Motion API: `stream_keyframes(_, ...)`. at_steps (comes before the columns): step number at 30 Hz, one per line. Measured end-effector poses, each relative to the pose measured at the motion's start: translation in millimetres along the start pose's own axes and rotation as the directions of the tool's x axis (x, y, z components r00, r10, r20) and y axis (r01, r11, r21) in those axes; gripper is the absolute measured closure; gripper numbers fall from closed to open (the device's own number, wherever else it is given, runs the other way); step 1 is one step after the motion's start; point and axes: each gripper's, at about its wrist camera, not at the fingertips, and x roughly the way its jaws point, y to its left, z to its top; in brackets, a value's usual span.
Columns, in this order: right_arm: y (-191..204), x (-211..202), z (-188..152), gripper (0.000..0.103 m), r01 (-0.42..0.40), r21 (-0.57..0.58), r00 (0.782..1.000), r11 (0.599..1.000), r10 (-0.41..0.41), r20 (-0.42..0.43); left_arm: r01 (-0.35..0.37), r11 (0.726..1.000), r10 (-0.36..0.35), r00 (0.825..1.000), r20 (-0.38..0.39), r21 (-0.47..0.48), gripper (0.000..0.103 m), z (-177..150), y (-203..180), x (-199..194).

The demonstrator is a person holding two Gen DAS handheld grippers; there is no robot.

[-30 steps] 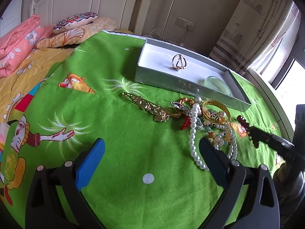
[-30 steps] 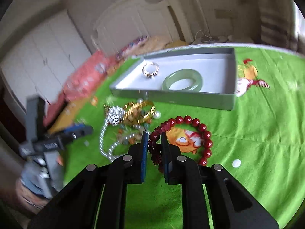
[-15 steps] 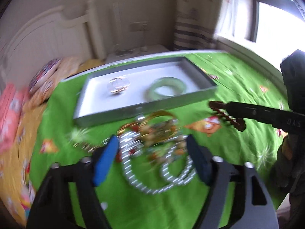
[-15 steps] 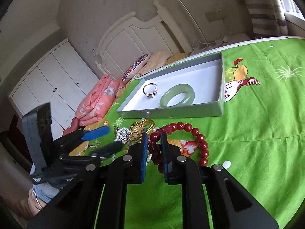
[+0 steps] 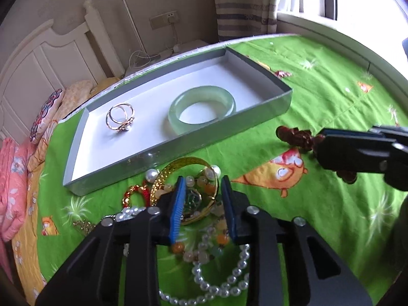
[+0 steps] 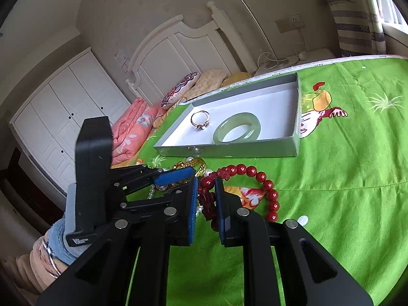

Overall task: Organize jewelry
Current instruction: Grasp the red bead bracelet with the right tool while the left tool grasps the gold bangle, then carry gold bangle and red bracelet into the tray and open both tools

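Observation:
A grey tray on the green cloth holds a jade bangle and a gold ring. In front of it lies a tangle of jewellery: a gold bangle, coloured beads and a pearl necklace. My left gripper hovers over this pile with its jaws closing; the gold bangle's near part and some beads lie between them, and the pads do not visibly press. My right gripper is shut on the carved part of a red bead bracelet, lifted just right of the pile.
The green cartoon cloth stretches to the right of the pile. A red cord charm lies left of the gold bangle. Pillows, a pink quilt and a white headboard stand behind the tray. A window is at the right.
My left gripper has swung from the cloth at the left to above the jewellery pile, rolling as it went, and its jaws have narrowed a lot. The right gripper still holds the red bracelet in place.

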Motion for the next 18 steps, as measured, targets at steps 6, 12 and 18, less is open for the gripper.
stream_keyframes(6,2,2,0,0.088,0.005,-0.002,1.0,1.0,-0.005,0.001,0.027,0.999,-0.026,0.999,0.045,-0.026,0.096,-7,2,-15)
stream_keyframes(12,2,2,0,0.088,0.002,0.0,1.0,1.0,-0.002,0.001,0.174,0.974,-0.156,0.979,0.128,-0.146,0.096,-15,29,-42)
stream_keyframes(18,-5,-2,2,0.088,-0.032,0.031,0.999,0.999,0.032,0.011,0.333,0.91,-0.287,0.936,0.203,-0.249,0.096,-30,49,-63)
